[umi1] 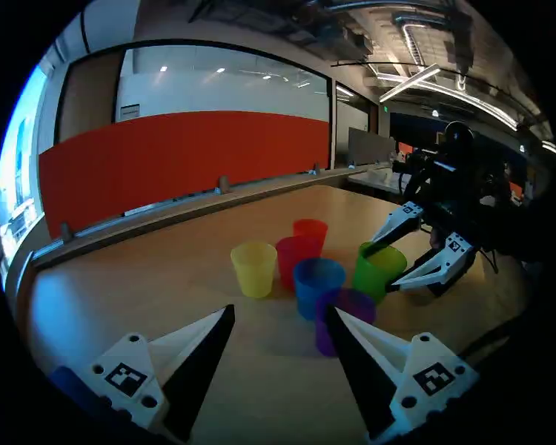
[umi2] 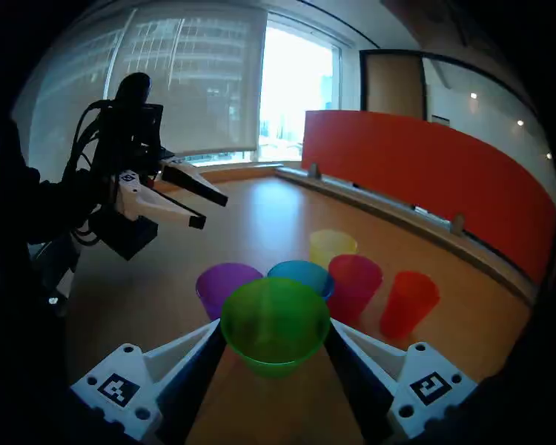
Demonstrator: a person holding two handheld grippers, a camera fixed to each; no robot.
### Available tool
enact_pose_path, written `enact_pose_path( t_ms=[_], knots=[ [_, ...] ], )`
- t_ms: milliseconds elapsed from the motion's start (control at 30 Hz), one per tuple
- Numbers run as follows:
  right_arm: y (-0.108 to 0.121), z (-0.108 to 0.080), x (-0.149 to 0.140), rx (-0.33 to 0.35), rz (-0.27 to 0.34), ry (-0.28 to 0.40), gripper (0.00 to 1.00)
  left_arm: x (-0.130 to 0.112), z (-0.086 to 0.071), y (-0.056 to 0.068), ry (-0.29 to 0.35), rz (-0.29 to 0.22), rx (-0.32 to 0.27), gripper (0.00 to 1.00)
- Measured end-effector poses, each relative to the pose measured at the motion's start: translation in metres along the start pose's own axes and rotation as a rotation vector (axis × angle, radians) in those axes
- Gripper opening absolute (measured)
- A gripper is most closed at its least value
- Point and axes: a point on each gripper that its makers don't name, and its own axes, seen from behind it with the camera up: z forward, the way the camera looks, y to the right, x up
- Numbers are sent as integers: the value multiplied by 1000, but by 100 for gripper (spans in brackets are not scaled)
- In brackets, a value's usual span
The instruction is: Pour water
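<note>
As the right claw [umi2: 276, 331] grips it, green cup [umi2: 275, 315] stands upright.

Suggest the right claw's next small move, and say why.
Probably squeeze the right claw shut on the green cup before lifting. Its fingers flank the cup's sides, but firm contact is unclear, and the purple cup and blue cup stand close behind it.

Translucent green plastic cup [umi2: 275, 326], upright. Around it, upright: purple cup [umi2: 226, 285] 10 o'clock, blue cup [umi2: 300, 274] and yellow cup [umi2: 332, 246] 1, red cup [umi2: 354, 282] 2, orange cup [umi2: 410, 300] 3.
</note>
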Motion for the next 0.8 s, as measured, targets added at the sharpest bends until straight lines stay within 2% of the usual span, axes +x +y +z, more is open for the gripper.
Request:
enact_pose_path(
  t_ms=[367,800],
  knots=[
    [1,-11,30,-48,-11,97,91,2,8,8,-8,17,-20,90],
    [12,-22,61,-97,33,230,91,6,19,11,-26,22,-46,90]
  ],
)
